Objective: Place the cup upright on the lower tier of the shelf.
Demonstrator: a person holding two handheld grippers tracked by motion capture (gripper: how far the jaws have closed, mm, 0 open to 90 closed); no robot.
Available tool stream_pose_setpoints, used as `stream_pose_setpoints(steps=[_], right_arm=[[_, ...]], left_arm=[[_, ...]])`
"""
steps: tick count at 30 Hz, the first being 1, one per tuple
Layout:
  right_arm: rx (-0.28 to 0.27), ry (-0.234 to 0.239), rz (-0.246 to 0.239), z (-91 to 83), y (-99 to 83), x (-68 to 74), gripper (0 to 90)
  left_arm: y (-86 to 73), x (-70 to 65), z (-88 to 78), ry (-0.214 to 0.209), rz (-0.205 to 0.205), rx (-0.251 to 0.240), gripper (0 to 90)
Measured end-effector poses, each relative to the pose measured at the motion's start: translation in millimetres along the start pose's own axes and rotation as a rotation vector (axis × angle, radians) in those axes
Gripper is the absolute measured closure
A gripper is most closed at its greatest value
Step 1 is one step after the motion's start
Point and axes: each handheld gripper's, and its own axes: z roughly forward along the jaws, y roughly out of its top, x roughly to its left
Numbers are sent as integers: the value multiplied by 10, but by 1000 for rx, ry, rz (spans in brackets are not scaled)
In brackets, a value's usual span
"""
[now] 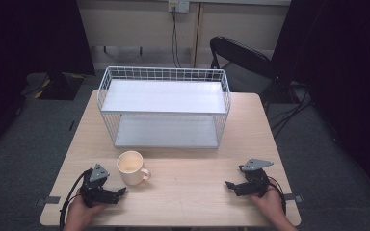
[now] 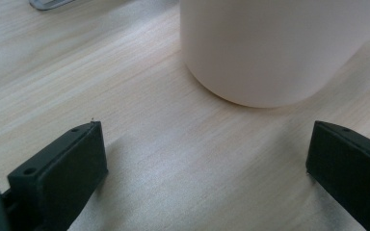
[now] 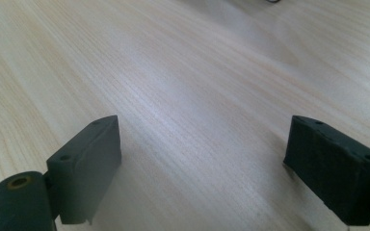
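A pale wooden table top [image 1: 192, 178] is seen across the middle of the high view, its fine straight grain laid smooth, with a soft satin sheen caught in both gripper views. Left of centre, a cream ceramic mug [image 1: 132, 168] is shown with a smooth, faintly glossy glaze. Above it, a white wire-mesh metal rack [image 1: 165, 107] is coated in a matt white finish, its two flat shelves looking smooth. The left gripper [image 1: 120, 192] and right gripper [image 1: 231, 185] are made of black matt plastic, slightly textured. At the frame's edges, grey carpet [image 1: 24, 154] looks rough.
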Motion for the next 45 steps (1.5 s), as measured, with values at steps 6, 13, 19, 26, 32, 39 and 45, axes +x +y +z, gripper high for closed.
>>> stream_pose_setpoints(steps=[6, 13, 19, 26, 32, 39, 45], right_arm=[[0, 0, 0, 1, 1, -2, 118], [0, -4, 4, 0, -1, 3, 118], [-1, -4, 4, 8, 7, -4, 119], [0, -10, 11, 16, 14, -2, 119], [-1, -10, 11, 16, 14, -2, 119], [-1, -10, 11, 16, 14, -2, 118], [0, -11, 12, 17, 16, -2, 118]], left_arm=[[-12, 14, -34, -5, 5, 15, 1], [25, 25, -111, 10, -7, 52, 180], [59, 45, -157, 2, -13, 104, 181], [227, 47, -293, 3, -48, 77, 220], [329, 44, -372, -25, -91, 73, 254], [398, 20, -421, -44, -97, 74, 283], [482, 11, -483, -23, -83, 75, 291]])
